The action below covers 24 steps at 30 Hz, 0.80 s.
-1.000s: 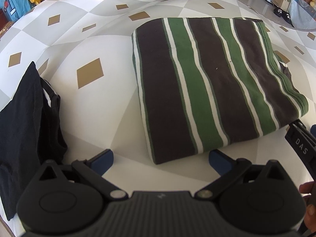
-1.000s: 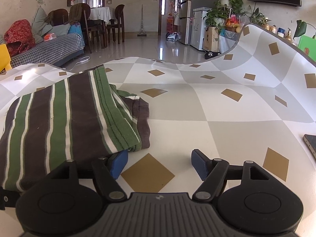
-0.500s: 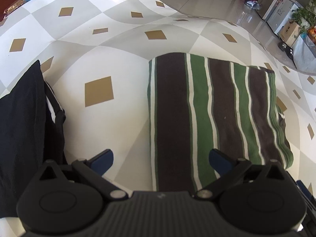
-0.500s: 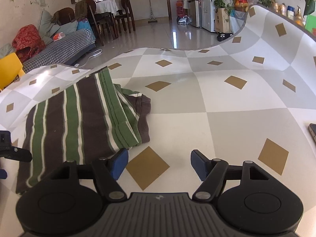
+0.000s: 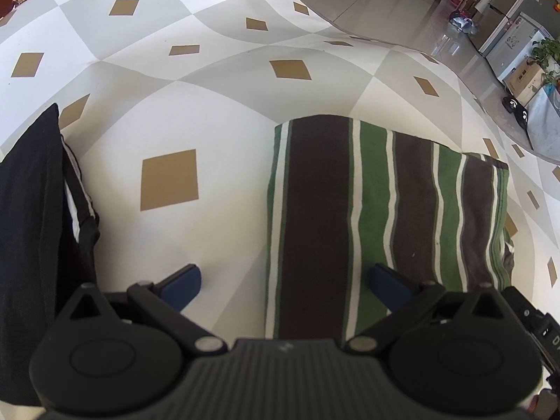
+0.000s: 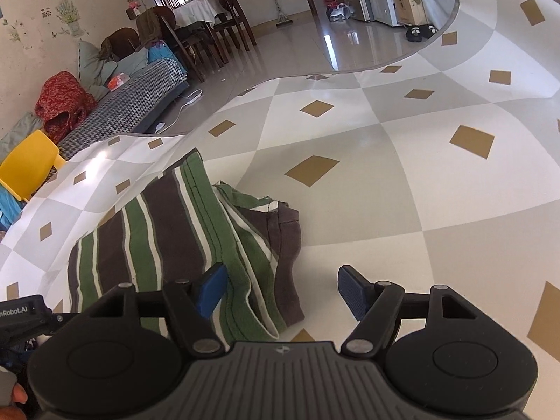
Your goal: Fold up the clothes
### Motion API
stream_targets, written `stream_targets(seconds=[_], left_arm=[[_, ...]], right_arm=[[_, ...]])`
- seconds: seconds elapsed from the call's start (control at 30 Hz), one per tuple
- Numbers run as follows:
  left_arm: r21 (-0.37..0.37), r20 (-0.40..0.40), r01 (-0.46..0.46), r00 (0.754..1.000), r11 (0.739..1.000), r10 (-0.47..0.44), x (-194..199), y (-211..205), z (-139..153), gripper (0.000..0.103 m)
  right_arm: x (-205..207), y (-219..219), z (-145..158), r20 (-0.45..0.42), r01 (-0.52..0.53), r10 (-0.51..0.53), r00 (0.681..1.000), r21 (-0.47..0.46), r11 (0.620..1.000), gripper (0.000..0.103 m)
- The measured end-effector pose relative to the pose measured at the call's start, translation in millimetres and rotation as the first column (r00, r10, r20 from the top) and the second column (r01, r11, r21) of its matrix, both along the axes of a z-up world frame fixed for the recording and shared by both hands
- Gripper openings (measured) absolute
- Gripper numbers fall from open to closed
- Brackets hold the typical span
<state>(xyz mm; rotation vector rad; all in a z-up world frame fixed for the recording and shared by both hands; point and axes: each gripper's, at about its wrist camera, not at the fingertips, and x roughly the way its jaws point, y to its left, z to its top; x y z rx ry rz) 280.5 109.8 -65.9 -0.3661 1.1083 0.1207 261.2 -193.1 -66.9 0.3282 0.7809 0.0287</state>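
Note:
A folded garment with brown, green and white stripes (image 5: 378, 210) lies flat on the checked tablecloth (image 5: 196, 80). My left gripper (image 5: 285, 288) is open above its near left edge, one blue pad over the cloth, the other over the garment. In the right wrist view the same garment (image 6: 182, 231) lies at the left, with a loose sleeve end (image 6: 280, 224) sticking out to the right. My right gripper (image 6: 281, 292) is open and empty above its near right corner.
A black garment (image 5: 35, 231) lies at the left edge in the left wrist view. Beyond the table's far edge are a tiled floor (image 6: 350, 38), a sofa (image 6: 122, 105), a yellow chair (image 6: 28, 164) and dining chairs.
Both grippers have risen and tilted down over the near edge of the striped garment. The garment itself has not moved. Both jaws stay open.

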Motion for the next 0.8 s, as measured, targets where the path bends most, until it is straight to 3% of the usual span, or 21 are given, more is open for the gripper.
stream_targets(seconds=[0.17,0.37,0.53,0.8], left_arm=[[0.022,0.025,0.027,0.999,0.999,-0.028,5.6,-4.5,-1.4,0.103],[0.040,0.069,0.075,0.995,0.996,-0.078,7.8,-14.4,-3.1,0.103],[0.055,0.098,0.115,0.988,0.992,-0.120,6.2,-23.1,-4.4,0.102],[0.085,0.113,0.167,0.978,0.982,-0.177,-7.5,-33.3,-3.2,0.095]], right_arm=[[7.5,3.8,-3.5,0.016,-0.029,0.029,0.999,0.021,0.999,0.070],[8.7,28.8,-6.8,0.040,-0.158,0.158,0.987,-0.019,0.987,0.066],[4.4,43.7,-8.8,0.047,-0.239,0.242,0.969,-0.055,0.969,0.048],[-13.6,63.6,-8.6,0.037,-0.320,0.329,0.944,-0.152,0.935,0.032]])
